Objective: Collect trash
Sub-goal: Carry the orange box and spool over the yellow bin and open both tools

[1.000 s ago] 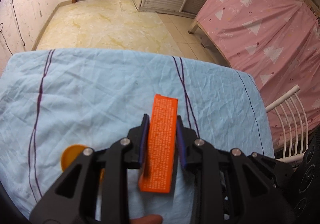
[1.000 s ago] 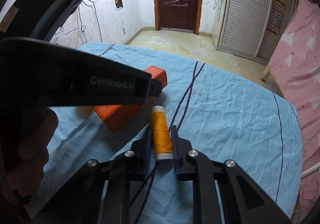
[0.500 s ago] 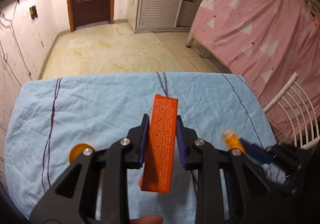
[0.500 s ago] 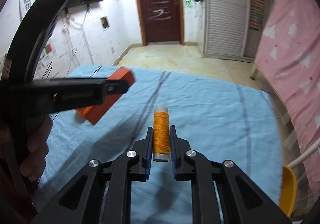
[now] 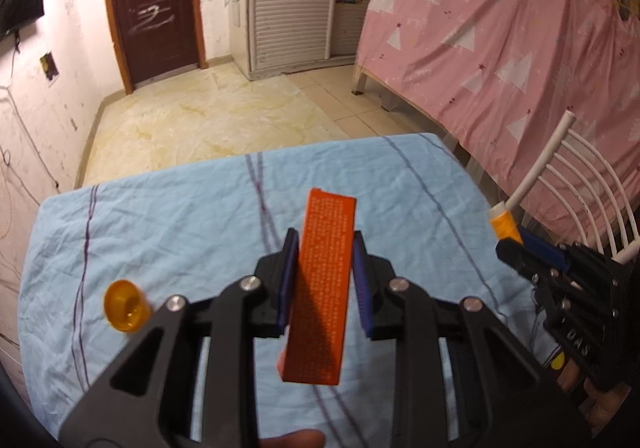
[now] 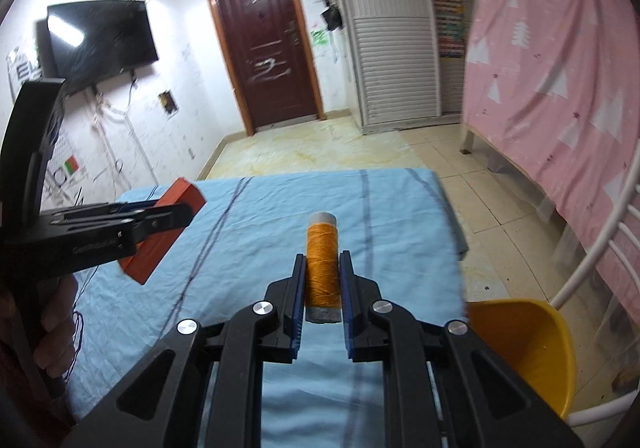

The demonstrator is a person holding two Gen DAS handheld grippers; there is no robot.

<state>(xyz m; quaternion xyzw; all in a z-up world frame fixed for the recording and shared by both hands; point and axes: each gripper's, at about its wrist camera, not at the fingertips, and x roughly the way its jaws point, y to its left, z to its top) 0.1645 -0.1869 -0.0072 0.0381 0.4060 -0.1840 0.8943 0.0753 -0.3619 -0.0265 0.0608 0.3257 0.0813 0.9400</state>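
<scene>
Orange carton [image 5: 323,280], flat-sided, printed, pinched by left gripper [image 5: 322,280]; wound thread spool [image 6: 322,268] pinched by right gripper [image 6: 322,288]; wrinkled blue cloth [image 6: 392,208] beneath, yellow bin [image 6: 528,348] right.

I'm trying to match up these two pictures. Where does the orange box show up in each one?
Left wrist view: the orange box sits centre, low in the picture, clamped between that tool's own fingers.
Right wrist view: the orange box appears at the left edge, held above the blue cloth by the other tool.
Shared landmark: the dark brown door on the far wall.

Black grippers [image 5: 324,276], blue-padded fingers [image 6: 297,304], silver screws, white lettering.
</scene>
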